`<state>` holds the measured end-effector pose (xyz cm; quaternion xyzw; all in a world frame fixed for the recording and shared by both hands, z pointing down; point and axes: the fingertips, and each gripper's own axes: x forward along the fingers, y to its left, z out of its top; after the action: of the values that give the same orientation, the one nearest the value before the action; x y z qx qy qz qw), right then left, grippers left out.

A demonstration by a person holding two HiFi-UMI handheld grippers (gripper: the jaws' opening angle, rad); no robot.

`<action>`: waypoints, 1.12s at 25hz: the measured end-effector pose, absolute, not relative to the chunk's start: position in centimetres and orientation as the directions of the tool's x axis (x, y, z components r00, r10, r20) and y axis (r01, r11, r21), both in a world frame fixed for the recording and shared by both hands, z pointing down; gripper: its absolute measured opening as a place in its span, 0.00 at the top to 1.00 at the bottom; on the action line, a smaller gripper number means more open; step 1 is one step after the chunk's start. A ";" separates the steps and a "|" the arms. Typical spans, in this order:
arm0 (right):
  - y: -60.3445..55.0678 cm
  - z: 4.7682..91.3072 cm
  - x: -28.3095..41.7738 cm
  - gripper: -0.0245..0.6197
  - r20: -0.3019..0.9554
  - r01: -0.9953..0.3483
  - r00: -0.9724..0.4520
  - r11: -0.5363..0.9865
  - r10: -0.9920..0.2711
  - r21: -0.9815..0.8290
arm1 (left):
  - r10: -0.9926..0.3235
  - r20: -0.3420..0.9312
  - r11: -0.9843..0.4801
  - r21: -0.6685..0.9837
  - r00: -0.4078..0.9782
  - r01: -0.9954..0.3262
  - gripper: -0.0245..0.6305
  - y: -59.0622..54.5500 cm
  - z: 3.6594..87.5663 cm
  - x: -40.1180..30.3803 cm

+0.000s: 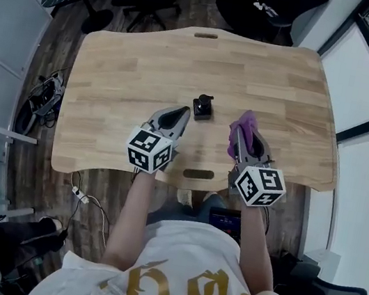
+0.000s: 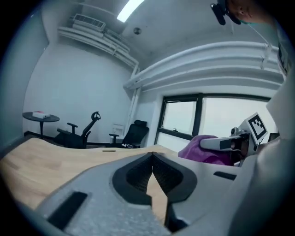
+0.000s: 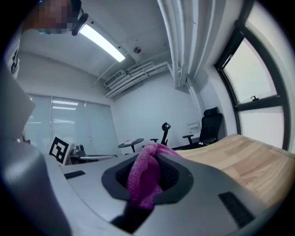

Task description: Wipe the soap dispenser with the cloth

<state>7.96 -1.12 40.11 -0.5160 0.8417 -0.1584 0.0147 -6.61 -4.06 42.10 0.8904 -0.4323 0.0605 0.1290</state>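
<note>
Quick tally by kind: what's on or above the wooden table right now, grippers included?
Grippers: 2 (left gripper, right gripper)
Purple cloth: 1, in the right jaws
Soap dispenser: 1
Total: 4

Black soap dispenser (image 1: 203,108) upright on table (image 1: 135,64) — purple cloth (image 1: 244,127) pinched in right jaws.
</note>
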 end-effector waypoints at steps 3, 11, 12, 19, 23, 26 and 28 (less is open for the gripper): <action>0.2 39.4 7.5 0.89 0.146 -0.865 -0.480 0.440 -0.865 -0.241 | -0.788 0.221 -0.561 0.126 0.574 -0.818 0.95 -2.5 40.8 -6.6; 5.9 36.4 7.9 0.89 0.107 -0.858 -0.507 0.490 -0.855 -0.155 | -0.881 0.213 -0.420 0.054 0.422 -0.906 0.95 2.9 38.2 -8.0; 6.2 36.5 8.0 0.89 0.107 -0.860 -0.505 0.490 -0.856 -0.142 | -0.884 0.210 -0.415 0.058 0.417 -0.908 0.95 3.2 38.1 -7.9; 7.7 36.9 8.7 0.89 0.125 -0.862 -0.505 0.492 -0.854 -0.123 | -0.899 0.236 -0.354 0.110 0.370 -0.929 0.95 4.9 38.8 -8.6; 7.2 36.4 9.3 0.89 0.118 -0.867 -0.497 0.486 -0.860 -0.111 | -0.911 0.233 -0.332 0.076 0.340 -0.940 0.95 4.6 38.3 -8.9; 7.0 36.5 10.0 0.89 0.125 -0.874 -0.485 0.476 -0.865 -0.098 | -0.913 0.248 -0.328 0.029 0.324 -0.944 0.95 4.6 38.6 -8.4; 6.7 36.6 10.4 0.89 0.129 -0.882 -0.471 0.464 -0.872 -0.086 | -0.911 0.256 -0.332 0.014 0.324 -0.943 0.95 4.6 38.7 -8.2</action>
<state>10.38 6.69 36.55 -0.5131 0.8548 -0.0705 -0.0333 -8.16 4.64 38.68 0.8096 -0.5725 0.1015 0.0803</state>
